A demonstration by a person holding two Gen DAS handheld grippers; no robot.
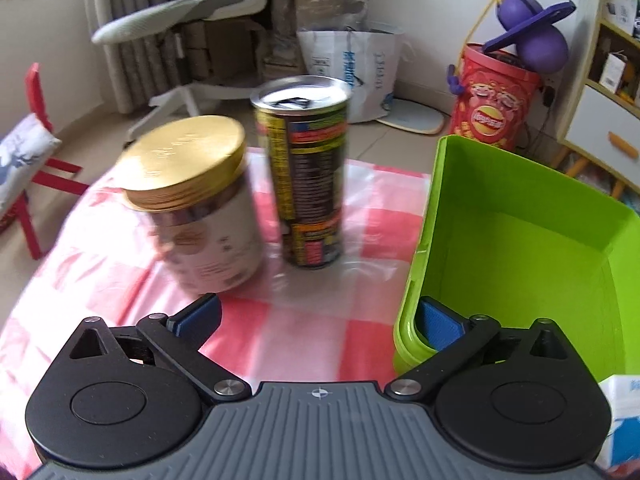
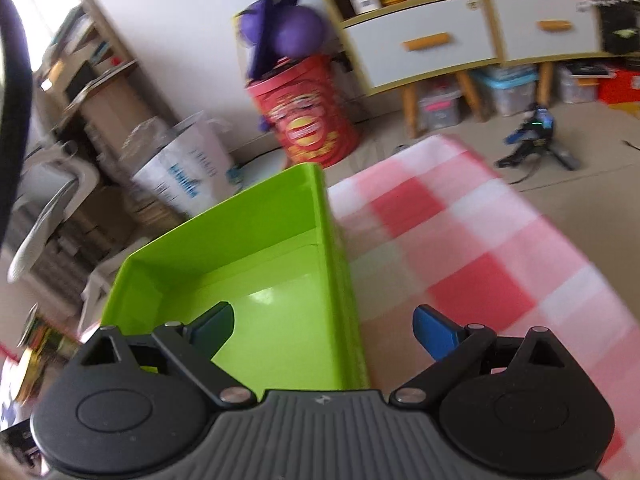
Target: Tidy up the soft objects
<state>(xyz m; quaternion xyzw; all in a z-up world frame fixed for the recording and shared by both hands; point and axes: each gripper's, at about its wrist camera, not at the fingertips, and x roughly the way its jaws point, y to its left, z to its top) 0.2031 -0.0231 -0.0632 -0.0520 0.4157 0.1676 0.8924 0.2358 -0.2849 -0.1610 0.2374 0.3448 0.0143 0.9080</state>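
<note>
In the left wrist view, a red chair (image 1: 34, 152) with a white cushion (image 1: 20, 160) stands far to the left, on the floor. Next comes a round jar (image 1: 196, 216) with a gold lid (image 1: 186, 156). It stands on the red and white checked cloth (image 1: 312, 328). Just beside it, on its right, stands a tall can (image 1: 306, 176) with a shiny top. The jar and the can look blurry. Behind them are a gray office chair (image 1: 180, 12) and a white bag (image 1: 356, 68).

The left gripper (image 1: 318, 318) is wide open and holds nothing. Its left blue pad is over the cloth, near the jar. Its right blue pad is inside the near corner of the green bin (image 1: 520, 240). The bin sits on the right part of the cloth. Its floor shows bare green. A white and blue thing (image 1: 624, 412) peeks in at the bottom right edge; I cannot tell what it is. Behind the bin stands a red tub (image 1: 496, 96) with a purple toy (image 1: 532, 32) on top.

In the right wrist view, the green bin (image 2: 240, 248) is on the left and the checked cloth (image 2: 460, 248) on the right. The right gripper (image 2: 324, 330) is wide open too, and holds nothing. Its left pad is over the bin and its right pad is over the cloth, so the bin's wall runs between them. Far back stand the red tub (image 2: 308, 120) and a white cabinet (image 2: 460, 32) with orange handles.

No soft thing shows clearly in either view.
</note>
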